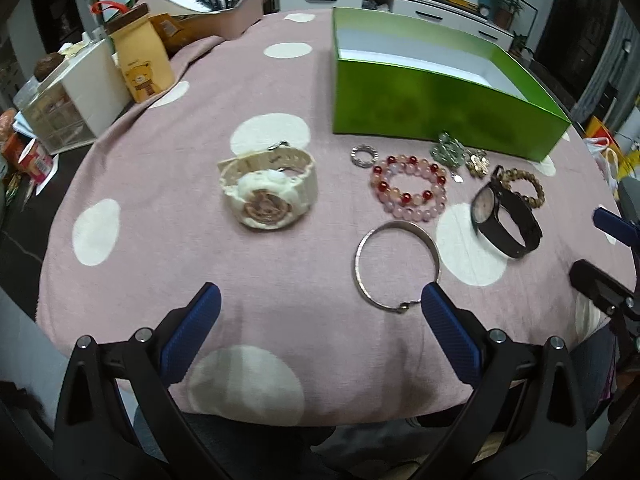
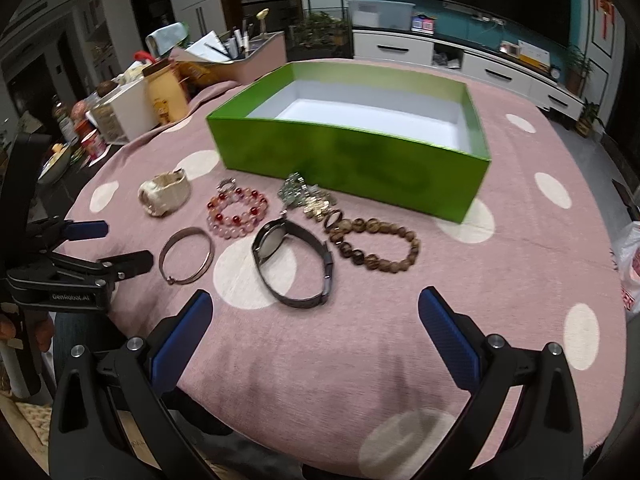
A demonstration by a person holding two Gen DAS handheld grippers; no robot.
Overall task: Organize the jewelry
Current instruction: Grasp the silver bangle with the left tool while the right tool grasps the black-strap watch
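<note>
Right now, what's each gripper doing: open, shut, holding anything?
Left gripper: open, holding nothing, above the cloth near the silver bangle.
Right gripper: open, holding nothing.

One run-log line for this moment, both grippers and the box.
left gripper: open, empty | right gripper: open, empty | green box: empty | jewelry on cloth: white watch, bangle, black watch

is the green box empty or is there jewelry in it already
Empty, as far as it shows. The green box has no lid, and the right wrist view shows only bare white floor inside; the strip behind its near wall is hidden.
</note>
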